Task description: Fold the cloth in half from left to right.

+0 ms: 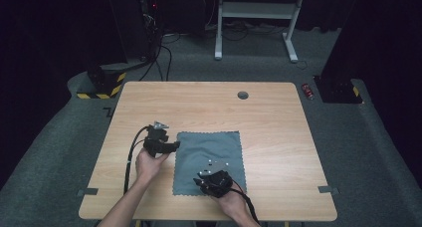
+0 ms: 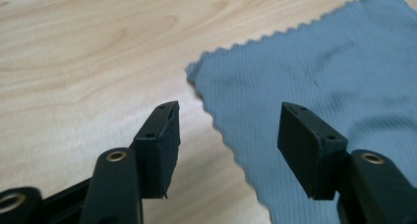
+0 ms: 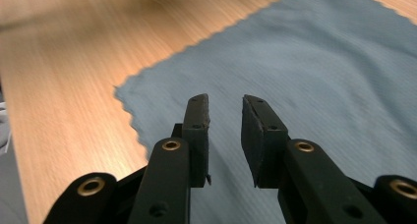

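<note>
Since nothing's pinched yet, most of the trouble here is about how the grabs land.

cloth: grey-blue cloth (image 1: 209,160) lies flat on the desk (image 1: 209,105), toward the near edge, zigzag-cut border all round.

left gripper: left gripper (image 1: 175,146) sits at the cloth's left edge; in the left gripper view its fingers (image 2: 160,145) stand well apart with nothing between them, one over bare wood, the other over fabric, the cloth corner (image 2: 193,72) just ahead.

right gripper: right gripper (image 1: 201,183) hovers over the near part of the cloth; its fingers (image 3: 197,135) are close together but a gap shows, nothing caught in it.

risk 1: the cloth is thin and lies flush, so fingers coming in too high would likely snap shut on air and just nudge the edge.

risk 2: coming in too low, the fingers could scrape the desk and shove the cloth into a bunch instead of picking up one layer.

risk 3: the right fingers look too narrow to scoop much; they might catch a fold from the middle, not the edge.

risk 4: if one side grips and the other misses, lifting would probably drag the cloth skewed across the desk.
</note>
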A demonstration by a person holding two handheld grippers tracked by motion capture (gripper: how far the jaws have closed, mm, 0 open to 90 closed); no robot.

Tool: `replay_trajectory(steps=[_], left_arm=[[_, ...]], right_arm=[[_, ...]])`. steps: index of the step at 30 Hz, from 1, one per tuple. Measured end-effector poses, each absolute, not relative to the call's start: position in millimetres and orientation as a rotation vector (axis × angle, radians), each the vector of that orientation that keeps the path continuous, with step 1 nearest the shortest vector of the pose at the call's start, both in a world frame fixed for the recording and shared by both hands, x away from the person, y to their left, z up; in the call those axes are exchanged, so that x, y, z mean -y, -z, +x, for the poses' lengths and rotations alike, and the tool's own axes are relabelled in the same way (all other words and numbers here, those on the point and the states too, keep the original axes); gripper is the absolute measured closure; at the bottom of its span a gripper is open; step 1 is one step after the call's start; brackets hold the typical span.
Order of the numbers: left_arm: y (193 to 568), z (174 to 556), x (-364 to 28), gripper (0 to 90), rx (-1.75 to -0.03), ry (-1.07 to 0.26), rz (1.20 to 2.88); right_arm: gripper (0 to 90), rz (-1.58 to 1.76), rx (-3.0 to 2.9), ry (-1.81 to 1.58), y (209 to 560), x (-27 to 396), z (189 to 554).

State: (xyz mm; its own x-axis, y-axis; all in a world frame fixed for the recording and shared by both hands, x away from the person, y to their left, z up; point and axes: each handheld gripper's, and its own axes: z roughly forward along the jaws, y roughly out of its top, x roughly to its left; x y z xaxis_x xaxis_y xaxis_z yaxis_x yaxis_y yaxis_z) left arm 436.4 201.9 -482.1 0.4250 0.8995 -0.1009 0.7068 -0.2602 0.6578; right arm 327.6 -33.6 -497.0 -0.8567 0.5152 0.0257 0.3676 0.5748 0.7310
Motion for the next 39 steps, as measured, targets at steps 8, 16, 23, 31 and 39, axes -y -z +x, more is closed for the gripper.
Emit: replay_trajectory(steps=[8, 16, 23, 31, 39], left_arm=[[491.2, 460.9, -196.4, 44.2, -1.4, -0.417, 2.054], [503.5, 472.7, -203.1, 45.7, -1.48, -0.42, 2.016], [510.8, 478.1, -198.4, 46.0, -1.479, -0.467, 1.996], [508.1, 486.5, -184.4, 53.3, -1.452, -0.507, 2.09], [506.3, 485.5, -177.6, 74.5, -1.394, -0.47, 2.125]], right_arm=[[72.3, 0.638, -2.699, -1.152, 505.1, -3.4, 317.7], [68.8, 0.589, -2.732, -1.143, 512.2, -21.2, 310.2], [65.9, 0.567, -2.74, -1.11, 516.5, -27.4, 306.8], [69.5, 0.517, -2.724, -1.061, 517.1, -32.5, 302.5], [85.4, 0.457, -2.701, -1.014, 516.2, -34.9, 297.4]])
